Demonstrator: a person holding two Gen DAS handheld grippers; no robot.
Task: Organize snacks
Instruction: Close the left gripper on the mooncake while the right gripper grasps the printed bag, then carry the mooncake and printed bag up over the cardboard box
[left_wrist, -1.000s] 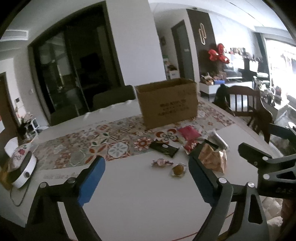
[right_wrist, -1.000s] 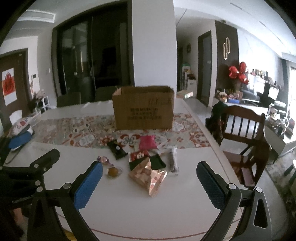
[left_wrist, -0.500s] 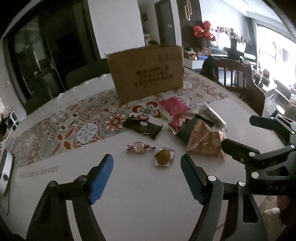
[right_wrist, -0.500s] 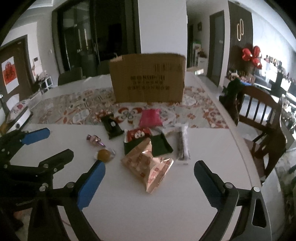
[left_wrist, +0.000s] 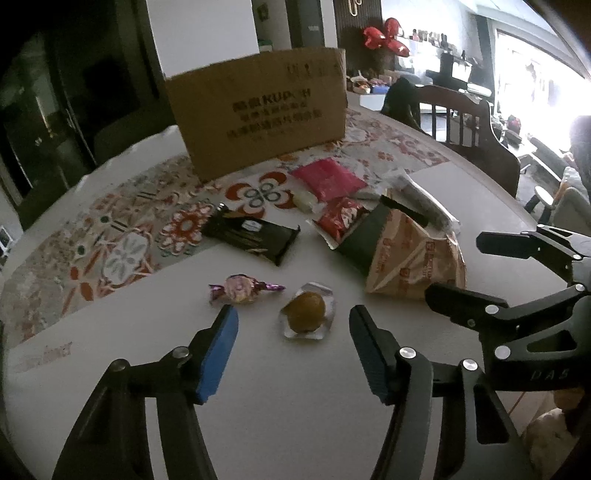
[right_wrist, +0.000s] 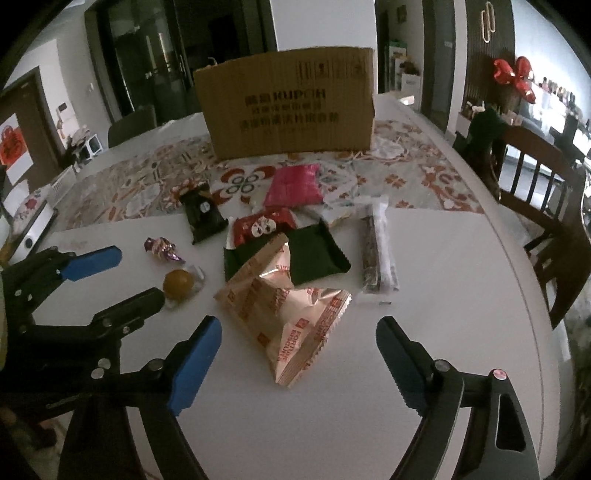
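Snacks lie on a white table before an open cardboard box (left_wrist: 258, 107) (right_wrist: 291, 103). My left gripper (left_wrist: 291, 325) is open, its blue pads either side of a round yellow pastry in clear wrap (left_wrist: 307, 311) (right_wrist: 179, 282). A purple-wrapped candy (left_wrist: 243, 288) lies just beyond its left pad. My right gripper (right_wrist: 297, 334) is open over a tan fortune biscuit bag (right_wrist: 291, 310) (left_wrist: 413, 258). Behind lie a black packet (left_wrist: 251, 236), a red packet (right_wrist: 264, 227), a pink packet (right_wrist: 295, 184), a dark green packet (right_wrist: 314, 254) and a long clear-wrapped bar (right_wrist: 376, 251).
A patterned runner (left_wrist: 122, 236) crosses the table under the box. A wooden chair (right_wrist: 546, 192) stands at the table's right edge. A white appliance (right_wrist: 33, 221) sits at the far left. The left gripper's fingers (right_wrist: 92, 262) show in the right wrist view.
Both grippers have moved forward and down toward the snacks. The left one now frames the yellow pastry, the right one the fortune biscuit bag. Both stay open.
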